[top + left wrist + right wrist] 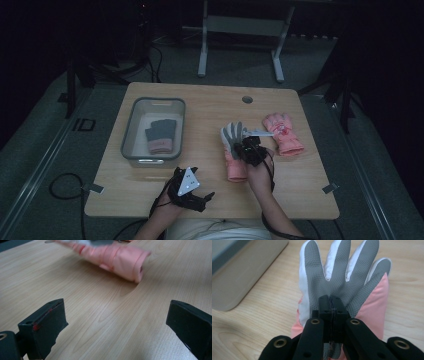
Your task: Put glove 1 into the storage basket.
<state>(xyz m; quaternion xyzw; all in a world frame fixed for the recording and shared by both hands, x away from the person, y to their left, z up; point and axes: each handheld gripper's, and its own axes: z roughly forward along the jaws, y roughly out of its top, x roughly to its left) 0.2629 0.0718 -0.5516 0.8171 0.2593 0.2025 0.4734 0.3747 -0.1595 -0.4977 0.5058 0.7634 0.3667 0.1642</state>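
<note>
A pink glove with a grey and white palm [232,145] lies palm up on the wooden table [210,105], right of the middle. My right gripper [248,148] is over its palm, and in the right gripper view its jaws [332,305] are pressed together, pinching the grey palm fabric [337,270]. The left gripper view shows the glove's pink cuff [120,260] blurred at the top. My left gripper [206,197] rests low by the front edge, its jaws [117,325] wide apart over bare wood.
A grey plastic bin [129,135] stands at the left and holds a grey glove with a pink cuff [161,136]. A second pink glove [283,132] lies at the right. The bin's wall [242,272] shows left of the held glove.
</note>
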